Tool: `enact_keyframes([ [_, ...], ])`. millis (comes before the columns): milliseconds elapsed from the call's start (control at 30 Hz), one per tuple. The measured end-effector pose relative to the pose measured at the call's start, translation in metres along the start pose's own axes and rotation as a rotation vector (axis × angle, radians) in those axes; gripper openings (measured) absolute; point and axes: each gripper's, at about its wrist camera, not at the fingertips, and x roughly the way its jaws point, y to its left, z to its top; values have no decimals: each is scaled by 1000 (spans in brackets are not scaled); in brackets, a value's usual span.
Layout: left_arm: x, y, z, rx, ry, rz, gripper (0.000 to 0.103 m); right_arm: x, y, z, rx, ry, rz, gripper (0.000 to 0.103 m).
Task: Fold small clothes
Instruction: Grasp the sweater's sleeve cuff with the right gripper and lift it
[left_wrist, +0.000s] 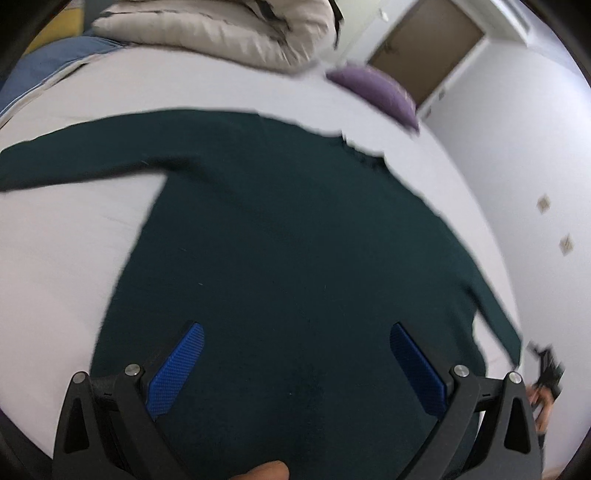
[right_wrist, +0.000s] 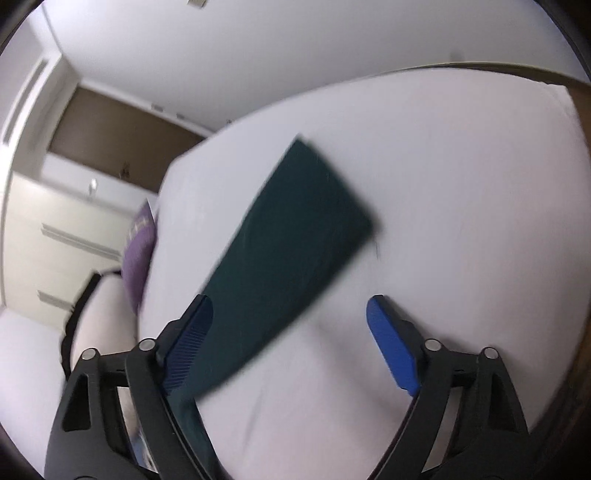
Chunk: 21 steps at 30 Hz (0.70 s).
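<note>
A dark green long-sleeved top (left_wrist: 288, 229) lies spread flat on a white bed (left_wrist: 66, 258), one sleeve stretched to the left, the other running down the right side. My left gripper (left_wrist: 293, 328) is open and empty, hovering over the top's lower body. In the right wrist view one dark green sleeve (right_wrist: 288, 251) lies diagonally on the bed (right_wrist: 461, 221), cuff pointing up. My right gripper (right_wrist: 290, 314) is open and empty above the sleeve's near part; its left finger (right_wrist: 192, 339) is beside the sleeve's edge.
A beige duvet (left_wrist: 221, 33) is piled at the head of the bed. A purple pillow (left_wrist: 376, 92) lies at the bed's far right edge and shows in the right wrist view (right_wrist: 138, 247). A white wall (left_wrist: 517, 155) runs along the right side. A white dresser (right_wrist: 55, 229) stands beyond.
</note>
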Motion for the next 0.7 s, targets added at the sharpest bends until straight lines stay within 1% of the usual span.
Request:
enact_keyframes([
  [67, 10, -1, 4, 1, 40, -1, 103, 10, 0, 14, 2, -23, 20, 79],
  [100, 13, 0, 5, -14, 39, -10, 103, 17, 0, 21, 6, -26, 31, 74],
  [133, 15, 3, 8, -32, 38, -28, 103, 23, 1, 28, 11, -25, 41, 65],
  [167, 17, 5, 11, -47, 42, -51, 103, 28, 0, 37, 14, -24, 47, 59],
  [200, 21, 7, 13, -54, 49, -68, 103, 34, 1, 42, 12, -17, 49, 44],
  [233, 25, 10, 16, -67, 62, -99, 103, 40, 2, 47, 7, -3, 44, 25],
  [300, 32, 14, 19, -78, 71, -137, 103, 47, 7, 55, -9, 9, 3, 8],
  [333, 33, 16, 21, -77, 70, -154, 103, 47, 13, 55, -30, 2, -18, 8],
  [367, 32, 18, 22, -71, 68, -160, 103, 47, 19, 58, -52, -5, -18, 8],
  [467, 33, 25, 36, -62, 52, -178, 103, 42, 64, 46, -177, -20, -8, 7],
  [500, 32, 28, 40, -68, 47, -189, 103, 43, 90, 37, -241, -13, 8, 7],
  [567, 33, 35, 51, -79, 27, -217, 103, 46, 140, 9, -346, 16, 51, 7],
  [633, 32, 41, 61, -81, 4, -233, 103, 54, 201, -30, -477, 65, 116, 7],
  [667, 32, 44, 67, -83, -10, -242, 103, 58, 226, -51, -525, 93, 148, 7],
  [700, 31, 47, 70, -86, -21, -250, 103, 66, 259, -81, -591, 139, 196, 7],
])
